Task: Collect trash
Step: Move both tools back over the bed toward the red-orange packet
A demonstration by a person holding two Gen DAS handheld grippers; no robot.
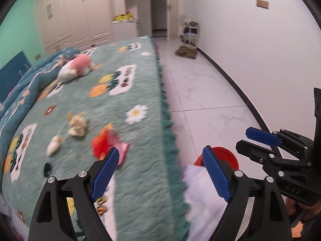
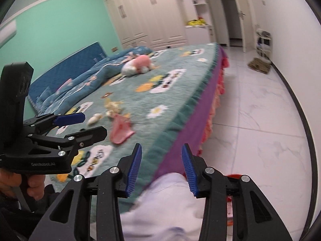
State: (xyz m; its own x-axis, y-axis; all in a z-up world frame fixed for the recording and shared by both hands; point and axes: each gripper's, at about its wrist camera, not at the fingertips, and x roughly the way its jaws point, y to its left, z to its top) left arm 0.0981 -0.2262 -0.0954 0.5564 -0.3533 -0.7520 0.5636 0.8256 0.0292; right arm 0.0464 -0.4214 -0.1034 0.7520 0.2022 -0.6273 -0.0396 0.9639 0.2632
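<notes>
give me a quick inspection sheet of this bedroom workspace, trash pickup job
surface: bed under a green quilt with flower and cartoon patches, white tiled floor beside it
job's things: red and pink wrapper, crumpled tan scraps, a small white piece and a small black bit lie on the quilt; red bin on the floor by the bed
clutter: pink and white plush toy, bunched blue duvet
grippers: left gripper open wide, nothing between the fingers; right gripper partly open, empty
cables: nothing seen
surroundings: cream wardrobes, open door, small rack and mat by the white wall
</notes>
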